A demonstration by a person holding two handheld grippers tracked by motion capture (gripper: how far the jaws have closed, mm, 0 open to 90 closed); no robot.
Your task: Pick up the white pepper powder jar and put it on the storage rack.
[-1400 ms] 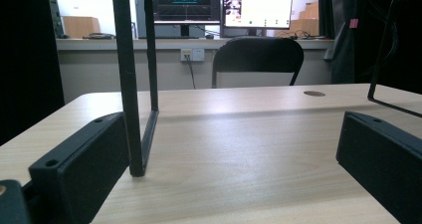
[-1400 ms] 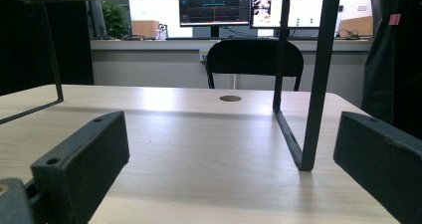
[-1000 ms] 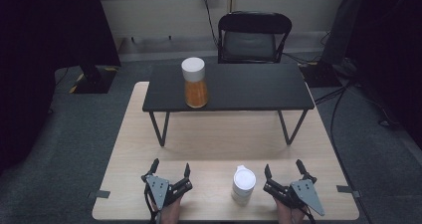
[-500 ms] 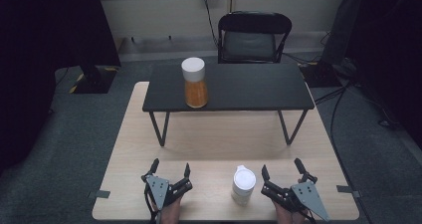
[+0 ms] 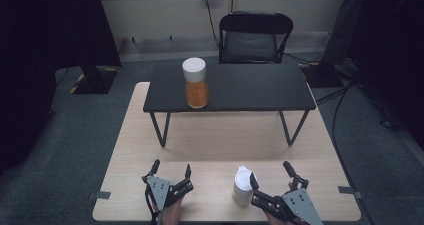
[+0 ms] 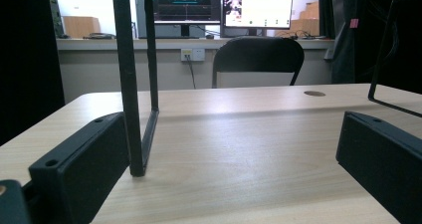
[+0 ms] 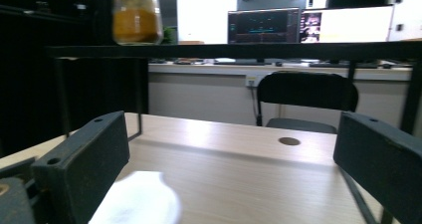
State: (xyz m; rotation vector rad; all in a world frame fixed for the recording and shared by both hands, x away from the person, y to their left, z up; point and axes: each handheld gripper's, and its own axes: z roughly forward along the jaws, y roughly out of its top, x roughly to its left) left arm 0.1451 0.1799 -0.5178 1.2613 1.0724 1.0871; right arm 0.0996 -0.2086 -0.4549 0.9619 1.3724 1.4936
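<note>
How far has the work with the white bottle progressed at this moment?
Nothing looks done yet. The white bottle stands upright on the wooden table, just left of the right gripper, whose jaws are open and not around it. The left gripper is open too and holds nothing. The grasp itself is left, as is any move, perhaps toward the orange jar on the black shelf.

My two black jaws rise from the bottom corners of the frame, spread wide with nothing between them. At the bottom, left of centre, a blurred white cup (image 7: 137, 199) sits just beside my left jaw on the wooden table (image 7: 239, 154). In the upper left an orange-filled jar (image 7: 135, 15) stands on a dark shelf (image 7: 249, 50). A black chair (image 7: 306, 97) sits right of centre, monitors (image 7: 263, 27) above it
</note>
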